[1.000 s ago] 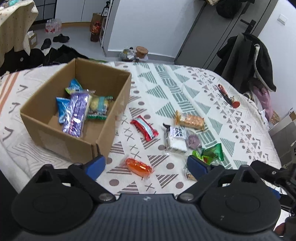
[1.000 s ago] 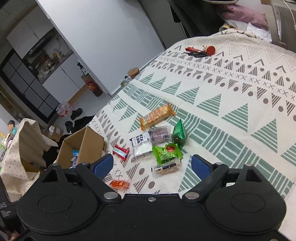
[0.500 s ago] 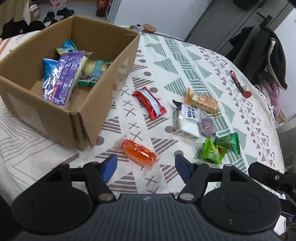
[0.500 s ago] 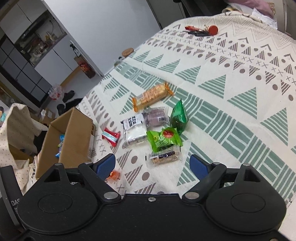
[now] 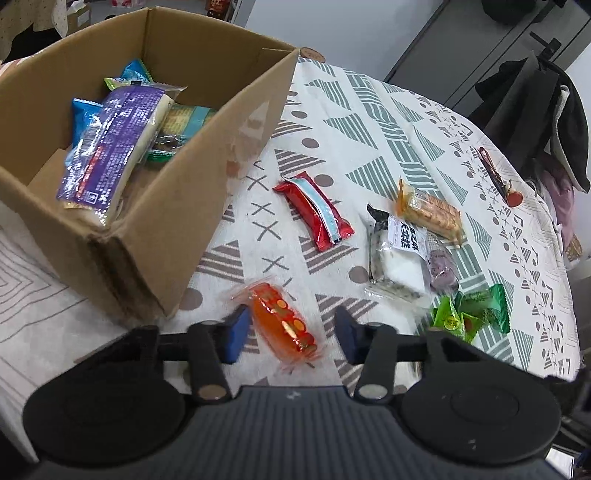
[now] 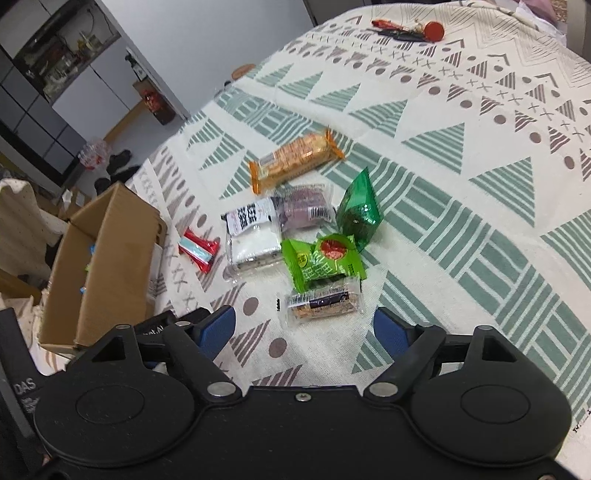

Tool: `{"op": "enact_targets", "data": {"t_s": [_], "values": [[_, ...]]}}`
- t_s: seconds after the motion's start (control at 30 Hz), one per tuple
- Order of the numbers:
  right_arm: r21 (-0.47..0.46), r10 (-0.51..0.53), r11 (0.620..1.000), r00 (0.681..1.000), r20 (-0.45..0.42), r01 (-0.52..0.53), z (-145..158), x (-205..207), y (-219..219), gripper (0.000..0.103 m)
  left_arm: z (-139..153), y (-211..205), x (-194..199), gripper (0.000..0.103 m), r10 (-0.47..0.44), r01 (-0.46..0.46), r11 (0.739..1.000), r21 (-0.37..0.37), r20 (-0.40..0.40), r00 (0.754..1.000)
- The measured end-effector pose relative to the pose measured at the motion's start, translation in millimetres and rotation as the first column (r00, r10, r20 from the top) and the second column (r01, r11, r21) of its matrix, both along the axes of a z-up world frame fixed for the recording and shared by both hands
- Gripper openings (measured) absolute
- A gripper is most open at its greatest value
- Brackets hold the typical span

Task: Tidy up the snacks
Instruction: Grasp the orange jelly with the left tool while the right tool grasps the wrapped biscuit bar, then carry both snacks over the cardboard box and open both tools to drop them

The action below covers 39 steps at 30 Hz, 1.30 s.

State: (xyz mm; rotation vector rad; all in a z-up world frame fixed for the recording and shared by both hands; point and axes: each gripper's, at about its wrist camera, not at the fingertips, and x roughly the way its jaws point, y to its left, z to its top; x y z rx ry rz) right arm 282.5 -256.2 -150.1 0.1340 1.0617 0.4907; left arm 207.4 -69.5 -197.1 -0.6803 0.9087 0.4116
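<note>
Two grippers were over the patterned cloth (image 6: 461,229); left gripper (image 5: 291,332) sat low with its blue pads either side of the orange snack packet (image 5: 282,325), left pad touching or nearly touching the wrapper, right pad apart from it; jaws spread, nothing gripped. Right gripper (image 6: 304,328) hung released, jaws wide, with the clear-wrapped grain bar (image 6: 323,301) lying on the cloth just ahead of its fingertips.

Beyond that bar, touching it, lay a light green packet (image 6: 321,262); a dark green packet (image 6: 360,216) stood tilted against its far side; beside these a white packet with black print (image 6: 253,236) and a purple packet (image 6: 301,206), overlapping; farther still an orange-ended cracker packet (image 6: 295,160).

Left of the orange snack stood the cardboard box (image 5: 192,184), open; inside it a purple-wrapped bar (image 5: 110,144) lay over blue packets (image 5: 83,118) and a green-edged one (image 5: 181,129). A red packet with a pale blue stripe (image 5: 314,216) lay on the cloth between box and white packet, well apart from both.

At the far edge of the cloth: keys with a red tag (image 6: 410,31).
</note>
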Motion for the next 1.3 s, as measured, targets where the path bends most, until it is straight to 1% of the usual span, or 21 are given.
{"op": "enact_targets", "data": {"t_s": [0.03,0.07,0.13,0.23,0.3,0.43,0.53,0.6,0.63,0.67,0.7,0.77,0.87,0.93,1.2,1.3], "values": [[-0.012,0.003,1.000,1.000,-0.006,-0.003,-2.3,1.8,3.1,0.081,-0.9,0.6,0.9,0.033,-0.001,0.001,1.000,0.008,-0.012,1.000],[-0.025,0.004,1.000,1.000,-0.011,-0.004,-4.6,3.3,5.5,0.080,-1.5,1.5,1.9,0.031,-0.003,0.003,1.000,0.011,-0.023,1.000],[-0.051,0.003,0.999,1.000,-0.011,-0.004,-7.9,6.1,10.5,0.080,-2.3,5.3,2.3,0.020,-0.001,0.001,1.000,0.001,-0.031,1.000],[-0.079,0.004,0.997,1.000,-0.002,-0.005,-10.9,10.9,17.1,0.079,-2.1,10.6,2.7,0.018,-0.007,0.006,1.000,-0.022,-0.031,1.000],[-0.120,0.006,0.993,1.000,0.008,-0.005,-13.4,13.1,21.8,0.079,-0.9,11.9,1.9,0.018,-0.014,0.013,0.999,-0.030,-0.026,1.000],[-0.159,0.016,0.987,1.000,-0.001,-0.016,-20.4,16.8,29.8,0.080,0.3,11.9,-1.5,0.018,-0.049,0.048,0.998,-0.041,-0.015,0.999],[-0.217,0.025,0.976,1.000,0.015,-0.021,-25.1,17.0,36.9,0.080,0.6,12.6,-3.8,0.018,-0.068,0.067,0.996,-0.053,-0.012,0.998],[-0.222,0.033,0.974,0.999,-0.004,-0.034,-29.9,17.2,39.2,0.071,2.8,13.3,-6.0,0.017,-0.079,0.078,0.995,-0.055,-0.008,0.997],[-0.234,0.045,0.971,0.999,-0.003,-0.044,-31.0,15.8,41.1,0.061,4.6,13.8,-7.2,0.017,-0.083,0.082,0.995,-0.057,-0.005,0.997],[-0.251,0.053,0.967,0.999,0.010,-0.049,-29.4,13.7,42.5,0.054,6.6,14.5,-8.2,0.017,-0.087,0.087,0.995,-0.059,-0.001,0.996],[-0.247,0.057,0.968,0.998,0.012,-0.052,-27.4,12.5,42.4,0.053,9.3,15.0,-9.0,0.017,-0.093,0.093,0.994,-0.060,0.004,0.996],[-0.189,0.056,0.980,0.998,-0.005,-0.056,-22.8,11.0,39.7,0.051,16.1,15.3,-11.8,0.017,-0.107,0.108,0.993,-0.054,0.018,0.994],[-0.167,0.072,0.984,0.997,0.030,-0.066,-12.9,4.4,43.1,0.051,26.3,15.6,-17.3,0.017,-0.123,0.124,0.991,-0.039,0.042,0.992],[-0.129,0.070,0.989,0.997,0.039,-0.065,-5.9,2.4,42.6,0.051,33.8,15.5,-21.0,0.017,-0.139,0.140,0.990,-0.021,0.061,0.988],[-0.063,0.101,0.993,0.991,0.090,-0.095,14.6,-7.7,52.6,0.051,60.5,22.2,-35.9,0.017,-0.124,0.125,0.992,0.000,0.097,0.988],[-0.034,0.105,0.994,0.988,0.111,-0.102,22.9,-11.6,56.3,0.051,70.1,25.3,-40.4,0.017,-0.126,0.125,0.992,0.019,0.106,0.986]]}}
